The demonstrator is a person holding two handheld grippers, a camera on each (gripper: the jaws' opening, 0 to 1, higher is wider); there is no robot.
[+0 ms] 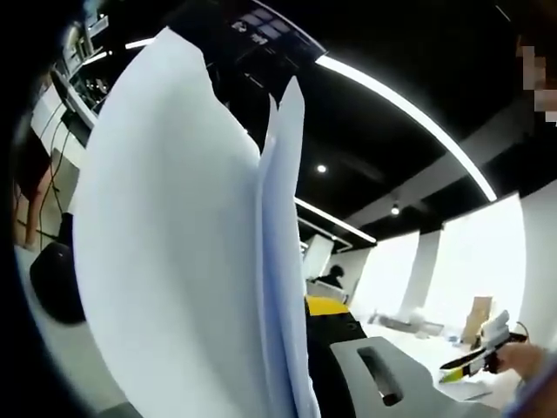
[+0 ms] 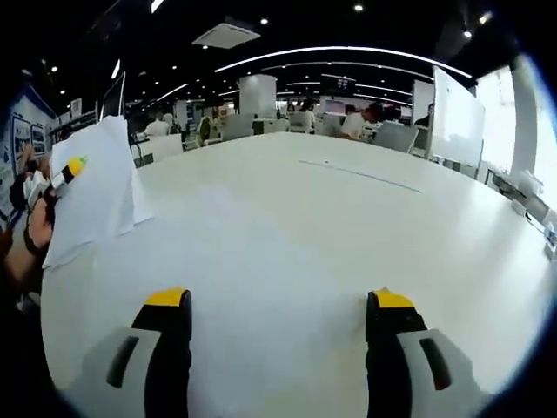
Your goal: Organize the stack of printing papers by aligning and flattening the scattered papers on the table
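Stack of white printing paper sheets [image 1: 174,244] stands upright, lifted, pinched by left gripper [image 2: 70,170] above white table [image 2: 331,235] edge. Left gripper view adds close sheet edges splayed apart, right gripper [image 1: 479,353] far beyond. Right gripper's yellow-tipped black jaws spread wide over the table, nothing between. No readable writing.

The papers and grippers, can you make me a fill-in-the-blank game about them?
1. The left gripper holds the sheets of paper up off the ____.
2. The right gripper has its jaws ____, with nothing between them.
3. The tips of the right gripper's jaws are coloured ____.

Missing words: table; open; yellow
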